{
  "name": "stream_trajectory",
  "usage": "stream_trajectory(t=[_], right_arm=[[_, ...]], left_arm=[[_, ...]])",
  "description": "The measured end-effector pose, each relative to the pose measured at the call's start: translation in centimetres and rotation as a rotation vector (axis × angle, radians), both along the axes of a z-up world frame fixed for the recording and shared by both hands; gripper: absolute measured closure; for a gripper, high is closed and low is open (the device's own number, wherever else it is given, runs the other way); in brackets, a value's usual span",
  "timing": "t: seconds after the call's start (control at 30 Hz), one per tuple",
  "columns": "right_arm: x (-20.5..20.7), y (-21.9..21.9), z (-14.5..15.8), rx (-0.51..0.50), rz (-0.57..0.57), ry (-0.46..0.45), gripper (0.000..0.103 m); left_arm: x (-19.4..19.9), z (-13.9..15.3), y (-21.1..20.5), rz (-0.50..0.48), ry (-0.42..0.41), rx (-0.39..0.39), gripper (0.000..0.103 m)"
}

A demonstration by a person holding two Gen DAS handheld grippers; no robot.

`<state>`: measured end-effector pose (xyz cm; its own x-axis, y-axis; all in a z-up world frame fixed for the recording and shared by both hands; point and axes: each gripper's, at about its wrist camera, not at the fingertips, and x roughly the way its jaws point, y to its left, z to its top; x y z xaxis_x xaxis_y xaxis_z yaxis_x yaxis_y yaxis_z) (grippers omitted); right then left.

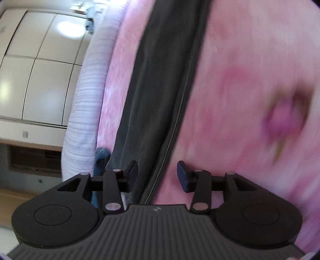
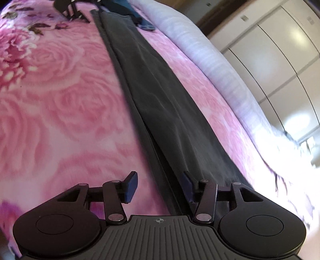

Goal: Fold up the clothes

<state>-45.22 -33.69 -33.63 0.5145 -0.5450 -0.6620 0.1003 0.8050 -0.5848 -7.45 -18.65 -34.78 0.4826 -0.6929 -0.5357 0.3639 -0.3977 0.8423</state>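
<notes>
I have a long dark grey garment [image 2: 160, 104] laid out as a narrow strip on the bed, on a pink rose-print blanket [image 2: 60, 90]. Its long axis runs straight away from both wrist cameras, so each hand-held gripper sits at one end of the strip, facing the other along its length.

The right hand-held gripper [image 2: 160, 185] is spread wide with nothing between its blue pads; the garment's near end runs under the gap, nearer the right finger. The left hand-held gripper [image 1: 158, 174] is likewise wide open and empty, with the opposite end of the strip passing under its left finger. In the right wrist view I can see it small at the far end [image 2: 72, 10].

The cloth looks thin, limp and softly creased, already doubled lengthwise, with a raised seam or piped edge [image 2: 140, 124] down its left side. The blanket is plush and fuzzy. A pale ribbed bed edge [image 2: 210, 60] borders it on the right, a blue cloth [image 2: 147, 25] lies beside the far end, and glossy white cupboard doors [image 2: 280, 60] stand beyond.

I judge either end equally reachable, one per hand.
</notes>
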Motion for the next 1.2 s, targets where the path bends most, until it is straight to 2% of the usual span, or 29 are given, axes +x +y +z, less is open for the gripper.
stream_trajectory(t=[0.07, 0.3, 0.4, 0.43, 0.47, 0.57, 0.67, 0.83, 1.0, 1.1, 1.13, 1.17, 1.2], right_arm=[[1.4, 0.1, -0.3, -0.006, 0.026, 0.008, 0.054], [5.2, 0.0, -1.1, -0.034, 0.063, 0.011, 0.054], [5.5, -0.3, -1.4, -0.058, 0.056, 0.025, 0.054], [5.1, -0.2, -1.5, -0.073, 0.052, 0.031, 0.054], [4.7, -0.2, -1.5, -0.089, 0.049, 0.038, 0.054], [2.5, 0.2, -1.8, -0.137, 0.028, 0.054, 0.053], [-0.9, 0.4, -2.0, -0.199, -0.012, 0.078, 0.049], [-6.0, -0.7, -2.6, -0.266, -0.108, 0.138, 0.044], [-9.6, -5.6, -4.3, -0.314, -0.222, 0.188, 0.042], [-10.7, -8.7, -4.8, -0.342, -0.229, 0.208, 0.041], [-11.0, -9.7, -4.9, -0.357, -0.225, 0.222, 0.041], [-11.2, -10.7, -4.9, -0.371, -0.221, 0.236, 0.041], [-11.5, -11.7, -5.0, -0.382, -0.216, 0.246, 0.041]], left_arm=[[1.6, -0.6, 0.0, -0.022, -0.048, 0.027, 0.064], [5.2, -2.0, -1.3, -0.092, -0.140, 0.053, 0.067], [6.3, -2.8, -2.1, -0.107, -0.173, 0.068, 0.084], [6.2, -3.0, -2.4, -0.118, -0.179, 0.083, 0.093], [6.2, -3.3, -2.4, -0.126, -0.192, 0.094, 0.095], [6.0, -3.4, -2.0, -0.110, -0.214, 0.059, 0.100], [5.4, -1.8, -0.2, -0.071, -0.203, 0.008, 0.101], [4.6, 0.8, 3.0, -0.007, -0.187, -0.067, 0.102], [3.5, 0.2, 3.5, 0.036, -0.169, -0.033, 0.102], [3.3, -0.3, 2.9, 0.062, -0.163, -0.020, 0.102], [3.2, -0.5, 2.9, 0.062, -0.167, -0.015, 0.101], [3.2, -0.6, 2.8, 0.061, -0.171, -0.010, 0.094], [3.1, -0.8, 3.0, 0.056, -0.172, -0.009, 0.091]])
